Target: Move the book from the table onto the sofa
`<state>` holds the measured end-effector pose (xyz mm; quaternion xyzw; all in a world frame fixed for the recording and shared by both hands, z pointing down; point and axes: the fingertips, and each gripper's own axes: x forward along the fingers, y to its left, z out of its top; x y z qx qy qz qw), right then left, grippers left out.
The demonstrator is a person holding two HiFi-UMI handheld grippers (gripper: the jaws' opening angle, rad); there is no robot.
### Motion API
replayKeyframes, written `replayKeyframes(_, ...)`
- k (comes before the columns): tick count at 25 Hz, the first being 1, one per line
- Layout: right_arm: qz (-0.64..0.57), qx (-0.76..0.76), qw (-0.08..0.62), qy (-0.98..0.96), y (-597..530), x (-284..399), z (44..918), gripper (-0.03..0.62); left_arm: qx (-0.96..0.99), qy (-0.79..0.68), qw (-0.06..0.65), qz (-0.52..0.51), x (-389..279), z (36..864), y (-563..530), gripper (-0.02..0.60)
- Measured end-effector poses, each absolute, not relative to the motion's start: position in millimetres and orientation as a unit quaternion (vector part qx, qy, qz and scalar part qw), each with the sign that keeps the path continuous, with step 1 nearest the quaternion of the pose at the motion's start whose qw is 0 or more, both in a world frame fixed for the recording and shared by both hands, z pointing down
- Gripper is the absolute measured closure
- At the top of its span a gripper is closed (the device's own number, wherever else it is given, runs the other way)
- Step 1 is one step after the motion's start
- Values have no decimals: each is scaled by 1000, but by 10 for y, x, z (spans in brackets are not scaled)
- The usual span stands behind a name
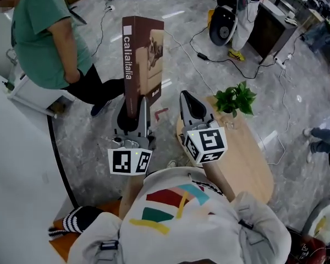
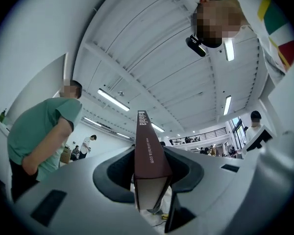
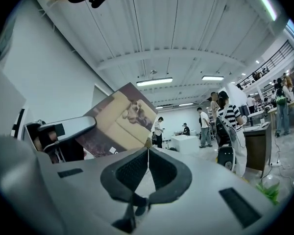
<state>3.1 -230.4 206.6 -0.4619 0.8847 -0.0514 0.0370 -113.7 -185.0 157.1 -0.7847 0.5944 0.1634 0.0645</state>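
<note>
Brown book (image 1: 142, 59), "caliaitalia" down its spine, is gripped by the left claw (image 1: 133, 113), stood upright left of the bench (image 1: 247, 158); right claw (image 1: 188, 99) is clenched, empty.

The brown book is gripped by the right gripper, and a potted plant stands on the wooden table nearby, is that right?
Not the right one. The left gripper grips the brown book, its jaws pressed on the two covers, as the left gripper view shows; the right gripper has its jaws together on nothing. The potted plant does stand on the wooden table nearby.
</note>
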Motion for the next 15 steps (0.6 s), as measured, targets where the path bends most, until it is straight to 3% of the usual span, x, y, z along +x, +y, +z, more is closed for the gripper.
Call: replayKeyframes(15, -73, -430, 53, 898, -2323, -44, 2105, 579, -763, 624, 75, 149, -1220, 1578, -1784, 430)
